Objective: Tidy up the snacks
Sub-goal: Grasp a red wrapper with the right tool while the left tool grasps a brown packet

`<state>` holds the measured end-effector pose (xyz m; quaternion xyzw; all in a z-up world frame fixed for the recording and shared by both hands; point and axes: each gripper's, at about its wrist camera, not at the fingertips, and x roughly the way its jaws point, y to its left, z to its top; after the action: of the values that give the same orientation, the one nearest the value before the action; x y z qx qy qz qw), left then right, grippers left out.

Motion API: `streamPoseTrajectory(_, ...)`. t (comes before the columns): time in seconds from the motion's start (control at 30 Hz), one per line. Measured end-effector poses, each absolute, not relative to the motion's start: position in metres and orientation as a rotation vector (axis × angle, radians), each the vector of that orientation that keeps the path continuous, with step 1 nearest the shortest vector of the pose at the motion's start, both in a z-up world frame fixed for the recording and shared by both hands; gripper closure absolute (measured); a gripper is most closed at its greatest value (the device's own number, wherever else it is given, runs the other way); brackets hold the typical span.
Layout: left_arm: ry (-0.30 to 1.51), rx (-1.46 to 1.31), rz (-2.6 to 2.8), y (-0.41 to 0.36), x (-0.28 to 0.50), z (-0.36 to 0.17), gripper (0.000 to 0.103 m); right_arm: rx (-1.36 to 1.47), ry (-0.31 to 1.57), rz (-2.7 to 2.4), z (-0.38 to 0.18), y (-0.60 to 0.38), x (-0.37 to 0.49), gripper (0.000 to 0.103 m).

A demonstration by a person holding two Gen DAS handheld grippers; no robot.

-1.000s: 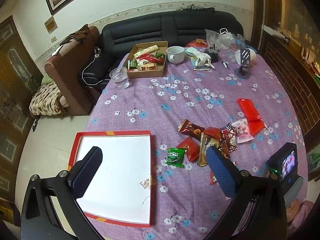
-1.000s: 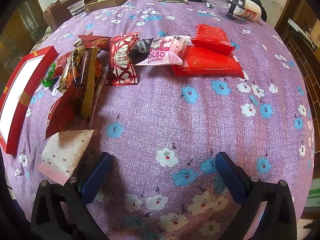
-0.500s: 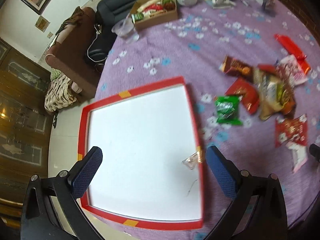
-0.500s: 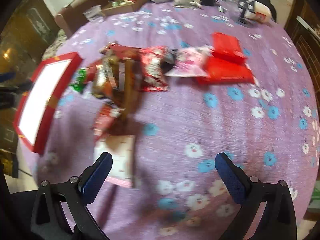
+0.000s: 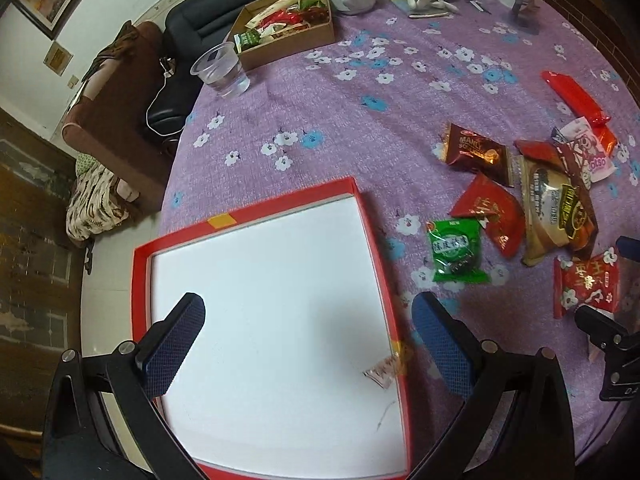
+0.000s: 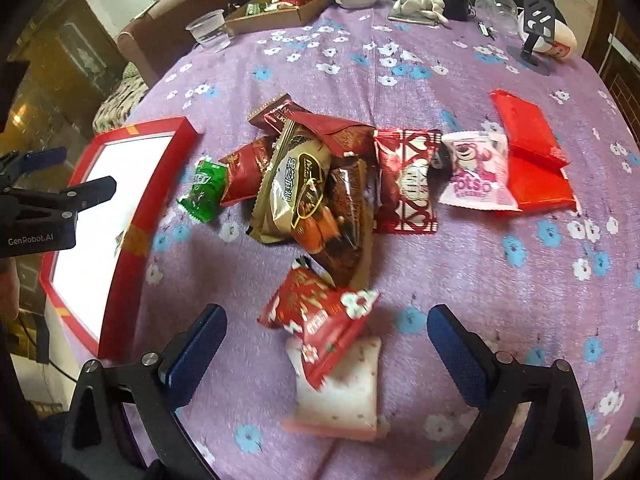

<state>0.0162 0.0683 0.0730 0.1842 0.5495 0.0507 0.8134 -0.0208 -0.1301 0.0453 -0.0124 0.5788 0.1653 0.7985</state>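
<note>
Purple floral cloth (image 6: 460,248) covers the table, with snack packets heaped beside a red-rimmed white tray (image 5: 256,204). Jaws wide apart and empty, the left gripper (image 5: 308,340) hangs over the tray. Equally spread and empty, the right gripper (image 6: 326,344) frames a red flower-print packet (image 6: 320,312) lying on a pale pink packet (image 6: 340,396). A green packet (image 5: 454,250) lies just beside the tray's rim.
</note>
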Motion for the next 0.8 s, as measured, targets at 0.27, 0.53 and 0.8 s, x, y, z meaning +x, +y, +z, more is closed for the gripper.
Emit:
streamPoseTrajectory(0.27,1.181,0.412,0.044,0.056,0.033,0.069,0.0,0.048,1.301,0.318,0.027,-0.124,-0.013,0.062)
streamPoseTrajectory(0.53,1.176,0.409,-0.081,0.004,0.043,0.068,0.0,0.219,1.283,0.314,0.032,-0.164,-0.033,0.08)
streamPoseTrajectory(0.8,1.197,0.37,-0.166,-0.049,0.059,0.05,0.0,0.385,1.223,0.293,0.043,-0.224,-0.057,0.08)
